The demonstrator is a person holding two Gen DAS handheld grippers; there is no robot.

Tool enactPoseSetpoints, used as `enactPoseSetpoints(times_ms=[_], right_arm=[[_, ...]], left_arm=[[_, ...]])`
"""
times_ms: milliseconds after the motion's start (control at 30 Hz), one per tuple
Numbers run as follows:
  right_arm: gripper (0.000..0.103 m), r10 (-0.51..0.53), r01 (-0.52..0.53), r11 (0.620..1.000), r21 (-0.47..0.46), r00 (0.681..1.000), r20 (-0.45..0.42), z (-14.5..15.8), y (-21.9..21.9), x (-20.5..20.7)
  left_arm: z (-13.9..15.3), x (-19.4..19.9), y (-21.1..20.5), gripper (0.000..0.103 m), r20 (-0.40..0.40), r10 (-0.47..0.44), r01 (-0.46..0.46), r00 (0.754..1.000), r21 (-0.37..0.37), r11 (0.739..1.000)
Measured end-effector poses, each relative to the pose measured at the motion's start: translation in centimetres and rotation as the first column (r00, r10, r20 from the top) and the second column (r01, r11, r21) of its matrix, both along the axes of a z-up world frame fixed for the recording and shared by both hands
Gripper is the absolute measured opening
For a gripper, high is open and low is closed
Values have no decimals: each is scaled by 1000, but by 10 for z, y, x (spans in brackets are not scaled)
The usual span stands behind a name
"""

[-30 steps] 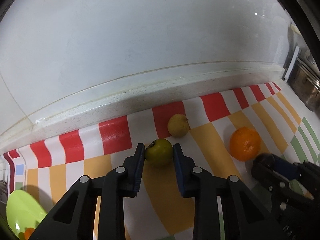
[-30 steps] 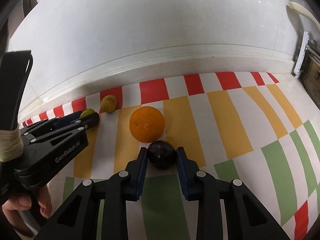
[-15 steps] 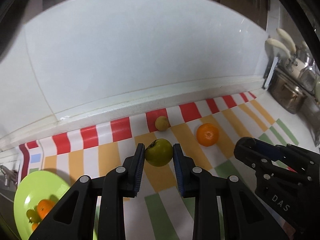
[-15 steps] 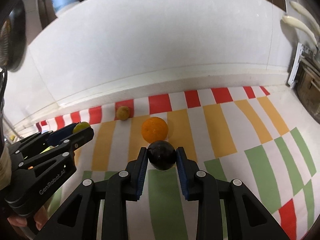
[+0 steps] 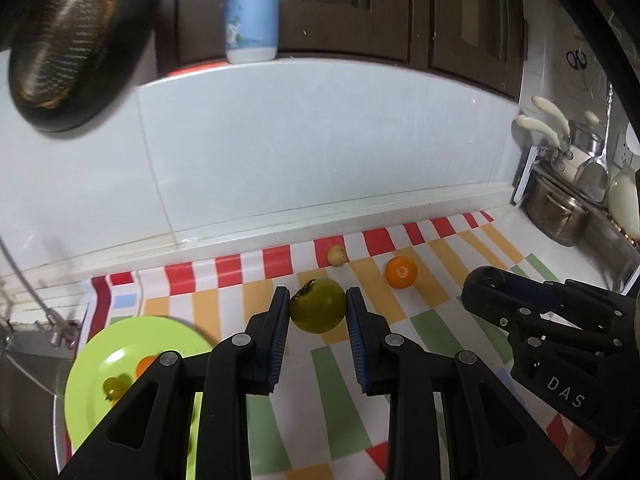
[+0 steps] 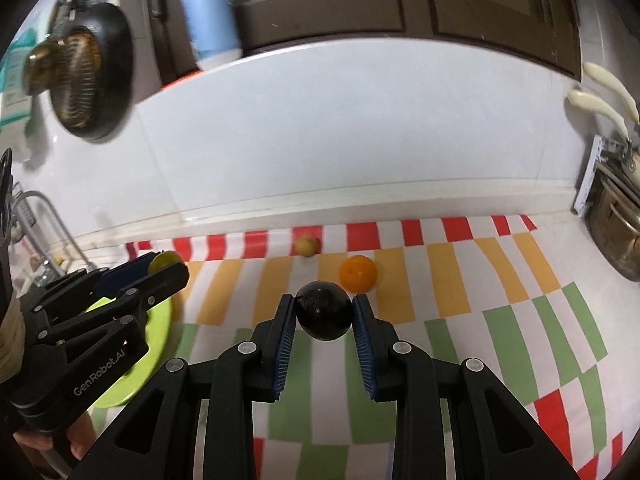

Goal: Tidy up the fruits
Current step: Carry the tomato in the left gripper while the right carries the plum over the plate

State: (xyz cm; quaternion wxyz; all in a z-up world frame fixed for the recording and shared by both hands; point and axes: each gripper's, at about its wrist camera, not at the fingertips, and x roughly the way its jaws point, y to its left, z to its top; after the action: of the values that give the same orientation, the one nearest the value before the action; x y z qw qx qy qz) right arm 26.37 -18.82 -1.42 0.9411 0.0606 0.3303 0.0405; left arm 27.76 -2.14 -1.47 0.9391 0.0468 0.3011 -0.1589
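My left gripper (image 5: 318,300) is shut on a green persimmon-like fruit (image 5: 318,311) and holds it high above the striped mat. My right gripper (image 6: 324,306) is shut on a dark round fruit (image 6: 323,317), also lifted. An orange (image 5: 401,271) and a small yellow fruit (image 5: 337,255) lie on the mat near the back wall; both also show in the right wrist view, the orange (image 6: 358,273) and the yellow fruit (image 6: 307,245). A lime green plate (image 5: 104,364) at the left holds a small green fruit (image 5: 114,386) and an orange piece (image 5: 145,365).
A striped mat (image 5: 432,320) covers the counter. Steel pots (image 5: 560,216) stand at the right end. A white wall (image 5: 320,152) runs behind, with a blue-white bottle (image 5: 252,10) on its ledge. A sink and tap (image 5: 36,320) are at the left.
Both grippers have risen well above the counter, each carrying its fruit. The plate has come into fuller view at the left.
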Motion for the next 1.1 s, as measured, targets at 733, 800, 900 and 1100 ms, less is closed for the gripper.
enactPoseSetpoints(times_ms=[733,800,900,1100], right_arm=[[30,244,-245,970,-8,962,121,43,83,-44],[30,270,-271,962,-8,955,123,45,91,-42],[30,314,-315,949,-12,942,119,45,106,-36],[30,378,-378,926,-17,919,112,44,136,-20]], left_arm=[[40,-76,83,28,105,178,-176,978,-27,984],[42,-79,91,28,110,199,-197,974,-29,980],[43,-80,102,28,118,233,-232,965,-26,972],[40,-80,130,28,114,307,-307,945,-18,951]])
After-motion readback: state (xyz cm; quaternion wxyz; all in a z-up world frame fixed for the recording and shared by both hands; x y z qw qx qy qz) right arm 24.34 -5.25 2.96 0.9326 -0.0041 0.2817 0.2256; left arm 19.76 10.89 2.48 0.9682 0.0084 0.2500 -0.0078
